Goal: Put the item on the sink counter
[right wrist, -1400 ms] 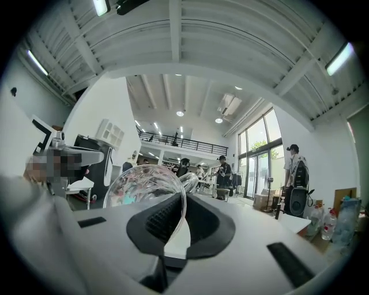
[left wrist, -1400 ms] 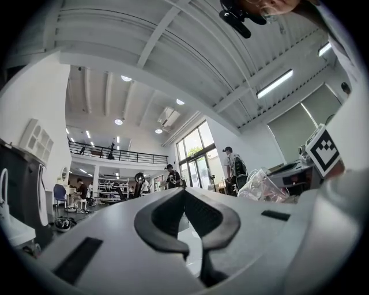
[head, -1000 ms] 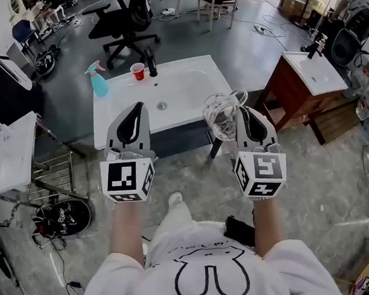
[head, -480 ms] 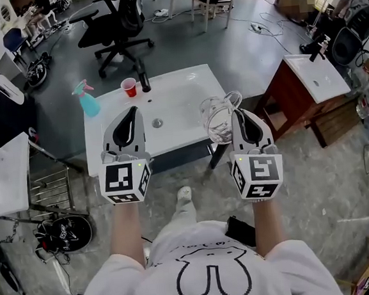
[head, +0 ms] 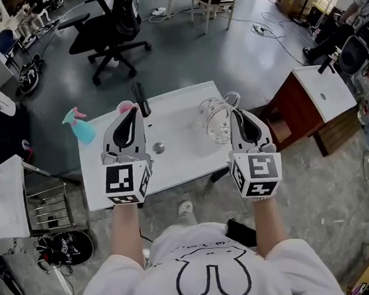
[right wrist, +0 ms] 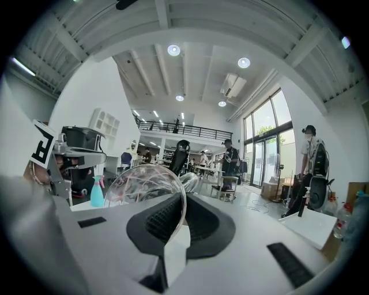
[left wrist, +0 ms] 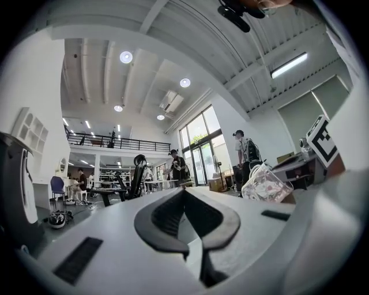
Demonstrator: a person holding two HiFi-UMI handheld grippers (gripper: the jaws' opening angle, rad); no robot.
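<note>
- Spanning the middle of the head view, a white sink counter (head: pixel 192 159) stands on a grey floor, its basin holding a round drain (head: pixel 159 148).
- A black faucet (head: pixel 141 100) rises at the far edge, with a red cup (head: pixel 124 106) just left of it.
- A teal spray bottle (head: pixel 80 126) with a pink trigger stands on the far left corner of the counter.
- Farther off is a black office chair (head: pixel 107 28); to the right is a wooden cabinet (head: pixel 297 111) with its own white basin top, and to the left a wire rack (head: pixel 48 204).
- The right tongs (head: pixel 236 115) are clamped on the rim of a clear glass jug (head: pixel 217 118), with the thin glass wall pinched between the black pads.
- The jug hangs over the right part of the counter, right of the basin, its handle on the far side.
- The left tongs (head: pixel 133 113) are closed tip to tip with nothing between them, over the basin's left side and well apart from the jug.
- Print seen is the black-and-white square markers on each cube and a rabbit outline (head: pixel 212 276) on the person's white shirt.
</note>
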